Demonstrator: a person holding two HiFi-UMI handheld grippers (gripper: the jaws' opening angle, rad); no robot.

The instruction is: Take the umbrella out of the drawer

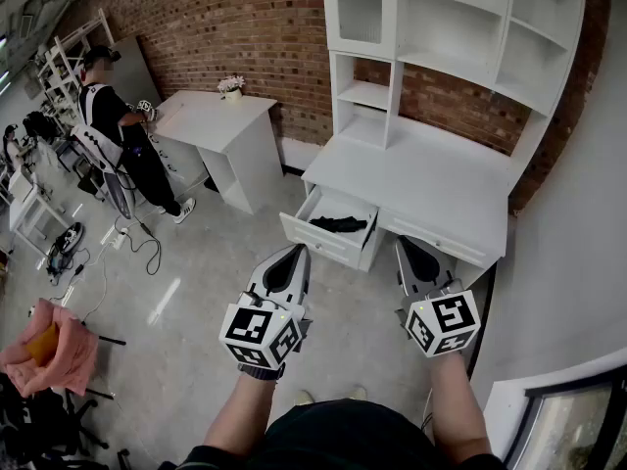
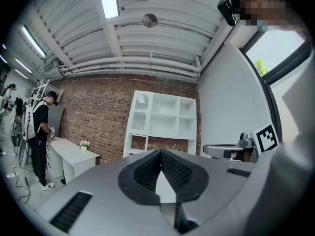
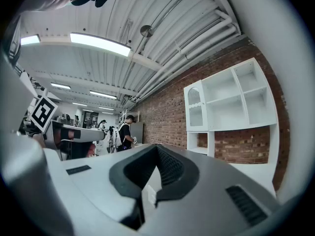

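Observation:
A folded black umbrella (image 1: 338,224) lies in the open left drawer (image 1: 323,241) of a white desk (image 1: 421,179) with a shelf unit on top. Both grippers are held level above the floor, short of the desk and apart from it. My left gripper (image 1: 299,252) points at the drawer's front; its jaws are shut and hold nothing, as the left gripper view (image 2: 160,152) confirms. My right gripper (image 1: 402,246) points at the closed right drawer (image 1: 436,240), also shut and empty (image 3: 156,147). The umbrella does not show in either gripper view.
A white side table (image 1: 220,125) with a small flower pot (image 1: 232,86) stands left of the desk, and a person (image 1: 122,135) stands beside it. Cables (image 1: 137,243) trail over the floor. A pink cloth (image 1: 51,347) lies near left. A grey wall (image 1: 578,262) closes the right.

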